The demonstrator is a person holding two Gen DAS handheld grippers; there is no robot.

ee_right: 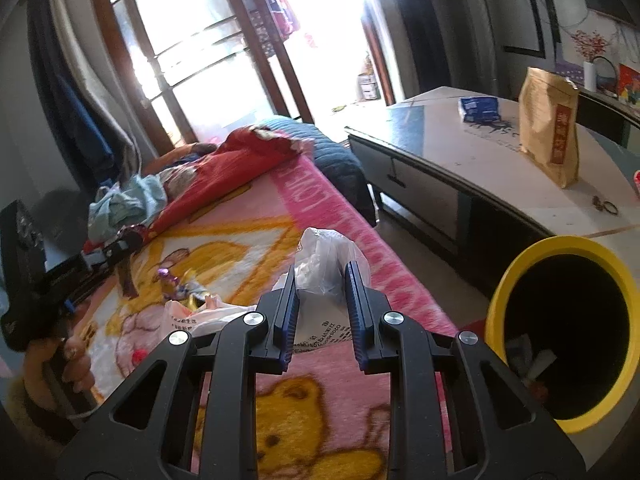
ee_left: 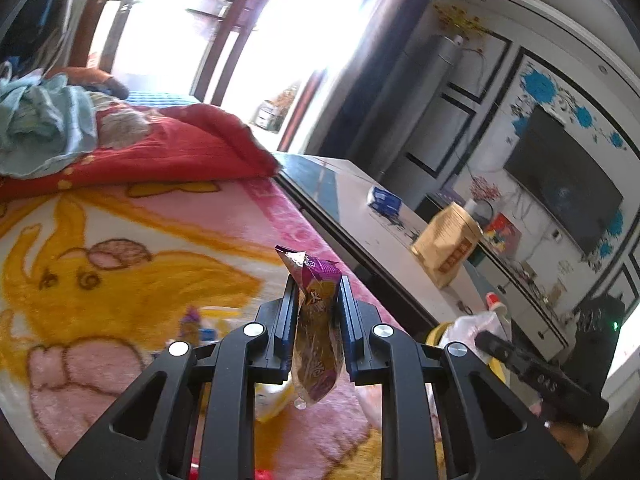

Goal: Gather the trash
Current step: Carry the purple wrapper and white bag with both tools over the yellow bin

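Above the bed's pink blanket (ee_left: 120,216), my left gripper (ee_left: 316,292) pinches a purple snack wrapper (ee_left: 316,320), to be carried level to the yellow bin (ee_right: 560,412); my right gripper (ee_right: 322,284) hangs spread, empty.

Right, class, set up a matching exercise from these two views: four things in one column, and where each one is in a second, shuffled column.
Things:
1. purple wrapper
2. yellow bin
3. brown paper bag
4. clear plastic bag

Places:
A. standing on the low table
B. lying on the pink blanket
C. between the left gripper fingers
D. beside the bed, open, scraps inside

Pairs: 1-C, 2-D, 3-A, 4-B
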